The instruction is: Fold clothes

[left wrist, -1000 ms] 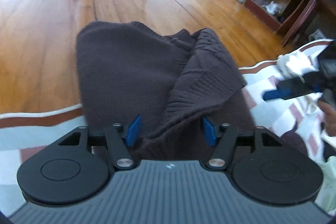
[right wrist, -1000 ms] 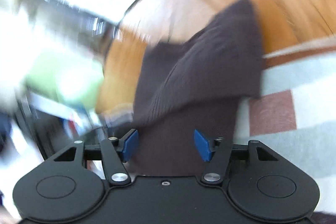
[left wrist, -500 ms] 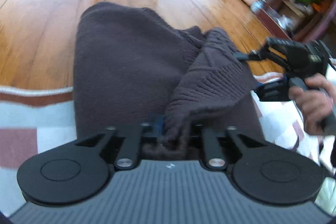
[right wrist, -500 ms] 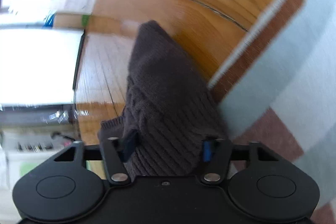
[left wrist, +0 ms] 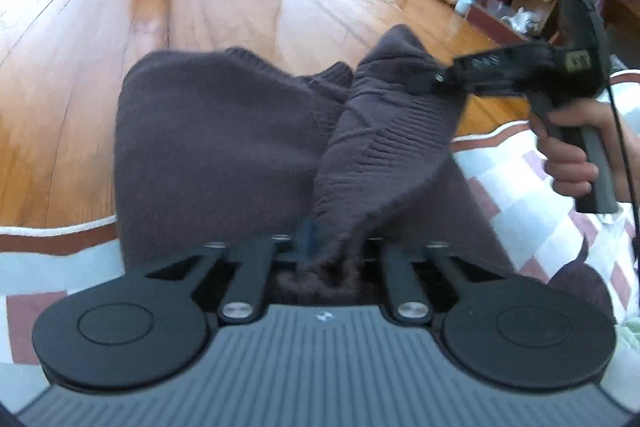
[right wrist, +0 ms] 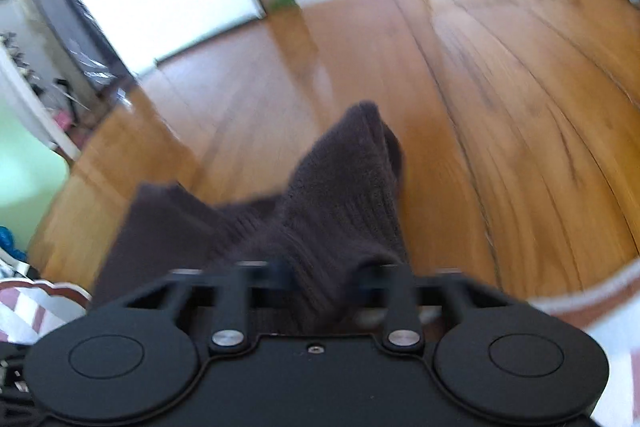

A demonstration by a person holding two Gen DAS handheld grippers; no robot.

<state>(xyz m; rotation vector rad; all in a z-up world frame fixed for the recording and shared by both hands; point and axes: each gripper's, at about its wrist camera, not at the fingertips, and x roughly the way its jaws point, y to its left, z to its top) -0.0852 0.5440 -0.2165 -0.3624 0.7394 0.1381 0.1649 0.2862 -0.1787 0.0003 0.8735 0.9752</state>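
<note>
Your left gripper [left wrist: 324, 247] is clamped on the sweater [left wrist: 216, 155]; the right gripper [right wrist: 320, 287] is closing on its raised fold, so lift both evenly.

A second ago both tools stood open around the dark brown sweater [left wrist: 224, 147]; now the left tool [left wrist: 320, 247] is clamped on its near hem, and the right tool [right wrist: 320, 279] is closing on a ribbed fold. In the left wrist view, the right tool [left wrist: 432, 81] has swung in from 3 o'clock to pinch the raised flap at 1 o'clock
</note>
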